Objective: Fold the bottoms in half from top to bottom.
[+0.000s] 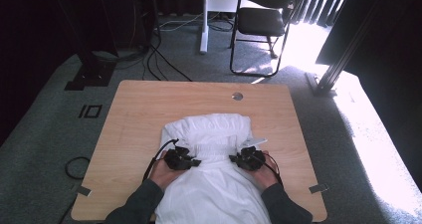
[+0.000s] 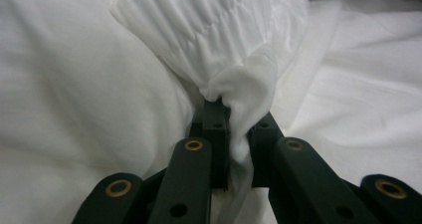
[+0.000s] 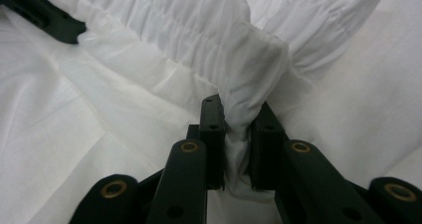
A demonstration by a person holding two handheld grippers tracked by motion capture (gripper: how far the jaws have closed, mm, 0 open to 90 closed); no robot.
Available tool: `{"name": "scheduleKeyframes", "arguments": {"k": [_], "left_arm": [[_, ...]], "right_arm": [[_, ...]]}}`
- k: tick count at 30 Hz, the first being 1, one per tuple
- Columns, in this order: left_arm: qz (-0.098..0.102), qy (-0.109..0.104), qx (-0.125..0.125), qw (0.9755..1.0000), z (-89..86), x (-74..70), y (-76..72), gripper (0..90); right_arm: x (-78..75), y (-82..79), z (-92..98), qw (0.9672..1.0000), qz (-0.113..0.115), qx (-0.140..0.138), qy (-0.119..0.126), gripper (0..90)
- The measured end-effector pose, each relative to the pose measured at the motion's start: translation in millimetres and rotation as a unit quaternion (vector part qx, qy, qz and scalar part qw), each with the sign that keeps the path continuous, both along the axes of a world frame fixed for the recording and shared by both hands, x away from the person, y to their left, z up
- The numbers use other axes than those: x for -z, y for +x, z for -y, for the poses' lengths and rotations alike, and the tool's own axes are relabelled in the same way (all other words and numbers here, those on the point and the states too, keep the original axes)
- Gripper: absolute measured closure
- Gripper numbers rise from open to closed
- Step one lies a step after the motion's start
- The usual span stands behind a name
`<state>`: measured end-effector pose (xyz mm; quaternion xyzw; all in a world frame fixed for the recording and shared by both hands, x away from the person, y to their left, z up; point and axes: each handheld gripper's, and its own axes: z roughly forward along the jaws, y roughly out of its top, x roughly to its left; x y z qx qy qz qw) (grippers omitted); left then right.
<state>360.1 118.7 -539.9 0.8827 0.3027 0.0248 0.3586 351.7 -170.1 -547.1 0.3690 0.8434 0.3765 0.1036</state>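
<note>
A white garment (image 1: 211, 189) lies on the wooden table (image 1: 134, 114), its far half folded into a thick layer (image 1: 209, 127). A gathered elastic band (image 1: 215, 147) runs across it between my two grippers. My left gripper (image 1: 196, 162) is shut on the band's left end; in the left gripper view a bunch of the cloth (image 2: 239, 84) is pinched between the black jaws (image 2: 238, 109). My right gripper (image 1: 233, 158) is shut on the band's right end, where the elastic band (image 3: 249, 64) is squeezed between its jaws (image 3: 238, 109). A black part of the left gripper (image 3: 45, 15) lies farther along the band.
A small white tag (image 1: 255, 142) sticks out by the right gripper. The table has a round cable hole (image 1: 238, 96) near its far edge. Behind the table stand a black folding chair (image 1: 263, 20) and a white post (image 1: 204, 20), with cables (image 1: 159, 59) on the carpet.
</note>
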Motion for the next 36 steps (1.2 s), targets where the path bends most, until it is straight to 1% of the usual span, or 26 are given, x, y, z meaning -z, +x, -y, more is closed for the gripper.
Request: {"name": "scheduleKeyframes", "arguments": {"k": [5,6,7,8,9,10,12,13,14,15,16,17,18,19,20,21,22,25,26,27,28,32,33,34,35,36], "left_arm": [[0.015,0.018,-0.030,0.9993,-7.4,-3.2,28.8,83.7],[0.020,0.027,-0.033,0.9989,-8.1,-4.3,35.0,83.7],[0.026,0.033,-0.039,0.9984,-7.9,-5.2,40.6,83.6],[0.029,0.040,-0.043,0.9978,-7.5,-6.2,46.2,83.6],[0.038,0.050,-0.047,0.9969,-6.9,-7.2,51.8,83.6],[0.043,0.059,-0.052,0.9960,-5.9,-8.0,57.0,83.6],[0.052,0.073,-0.061,0.9941,-3.0,-9.8,67.7,83.7],[0.059,0.083,-0.062,0.9929,-1.7,-10.6,73.5,83.7],[0.064,0.088,-0.065,0.9919,0.0,-10.9,79.1,83.7],[0.064,0.092,-0.070,0.9913,1.2,-11.4,85.2,83.7],[0.061,0.092,-0.076,0.9910,2.3,-11.8,91.5,83.7],[0.060,0.094,-0.080,0.9905,3.2,-12.2,97.3,83.7],[0.058,0.093,-0.086,0.9902,4.5,-12.3,102.7,83.7],[0.057,0.094,-0.091,0.9898,5.6,-12.7,107.8,83.7],[0.055,0.095,-0.096,0.9893,6.8,-13.0,112.4,83.7],[0.053,0.094,-0.102,0.9888,8.3,-13.2,116.5,83.7],[0.053,0.094,-0.108,0.9884,9.6,-13.2,119.8,83.8],[0.048,0.086,-0.130,0.9865,13.2,-12.4,125.1,84.0],[0.051,0.089,-0.132,0.9860,14.0,-12.5,125.6,84.1],[0.053,0.090,-0.131,0.9858,14.2,-12.4,125.6,84.1],[0.054,0.088,-0.131,0.9860,13.8,-12.3,125.3,84.1],[0.062,0.081,-0.131,0.9862,13.5,-13.5,122.0,84.5],[0.068,0.073,-0.127,0.9868,12.6,-19.2,117.9,85.3],[0.068,0.073,-0.127,0.9868,12.6,-19.2,117.9,85.5],[0.080,0.052,-0.121,0.9880,9.3,-31.5,111.8,85.5],[0.080,0.052,-0.121,0.9880,9.3,-31.5,111.8,85.6]], "right_arm": [[-0.6,7.4,-14.9,0.9999,-0.002,0.012,-0.004,79.7],[-0.5,10.6,-17.8,0.9999,-0.002,0.015,-0.003,79.6],[0.1,19.3,-22.8,0.9997,0.000,0.023,0.001,79.6],[0.1,19.3,-22.8,0.9997,0.000,0.023,0.001,79.6],[0.6,29.8,-27.1,0.9995,0.004,0.032,0.002,79.7],[0.6,29.8,-27.1,0.9995,0.004,0.032,0.002,79.7],[1.0,42.0,-30.2,0.9991,0.005,0.041,0.006,79.7],[1.0,55.1,-31.9,0.9987,0.006,0.049,0.007,79.7],[1.0,55.1,-31.9,0.9987,0.006,0.049,0.007,79.7],[1.0,61.5,-32.8,0.9985,0.005,0.055,0.008,79.7],[0.1,74.4,-34.3,0.9980,0.008,0.062,0.002,79.6],[0.1,74.4,-34.3,0.9980,0.008,0.062,0.002,79.6],[-1.2,87.7,-35.4,0.9975,0.009,0.069,-0.008,79.5],[-1.2,87.7,-35.4,0.9975,0.009,0.069,-0.008,79.5],[-1.9,95.0,-35.2,0.9971,0.007,0.075,-0.008,79.5],[-2.3,110.0,-33.5,0.9959,0.002,0.090,-0.002,79.5],[-1.9,116.2,-32.7,0.9951,0.000,0.098,0.002,79.5],[-1.3,125.5,-32.2,0.9932,-0.007,0.115,0.014,79.5],[-2.6,129.0,-34.5,0.9928,-0.005,0.119,0.003,79.6],[-2.6,129.0,-34.5,0.9928,-0.005,0.119,0.003,79.6],[-3.2,129.3,-35.5,0.9929,-0.004,0.119,-0.003,79.6],[-3.5,128.8,-34.2,0.9928,-0.005,0.120,0.004,80.0],[-6.7,126.2,-34.3,0.9933,0.008,0.115,0.002,80.4],[-6.7,126.2,-34.3,0.9933,0.008,0.115,0.002,80.4],[-15.7,122.2,-30.8,0.9934,0.021,0.112,0.011,80.6],[-15.7,122.2,-30.8,0.9934,0.021,0.112,0.011,80.6]]}}
